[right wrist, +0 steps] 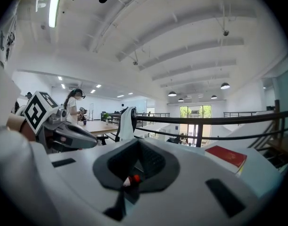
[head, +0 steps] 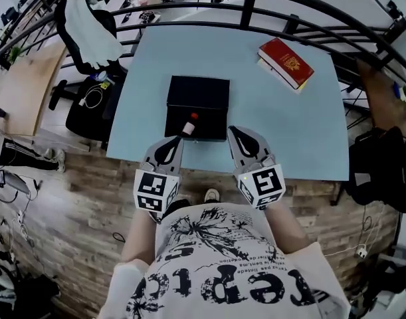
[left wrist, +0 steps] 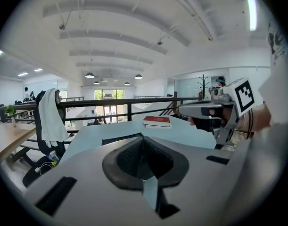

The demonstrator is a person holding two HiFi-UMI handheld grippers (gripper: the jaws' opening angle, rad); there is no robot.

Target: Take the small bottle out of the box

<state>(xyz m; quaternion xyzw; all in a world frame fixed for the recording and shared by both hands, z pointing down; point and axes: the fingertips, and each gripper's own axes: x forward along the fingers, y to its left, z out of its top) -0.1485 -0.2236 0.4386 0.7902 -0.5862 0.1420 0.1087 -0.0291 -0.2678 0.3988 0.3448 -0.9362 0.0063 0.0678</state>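
Left gripper [head: 178, 139] jaws were closed with nothing in them, and the right gripper [head: 233, 131] was the same. The small bottle [head: 189, 124] leaned at the near wall of the box [head: 197, 92], just ahead of the left tips. Likely risks: going in closed would tip it or shove the box, and a pinch on the cap could slip. Both grippers sat low at the near edge of the table [head: 309, 131], side by side, pointing forward.

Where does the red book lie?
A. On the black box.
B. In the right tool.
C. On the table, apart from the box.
C: the red book lies on the table near its far right corner, with bare tabletop between it and the black box.
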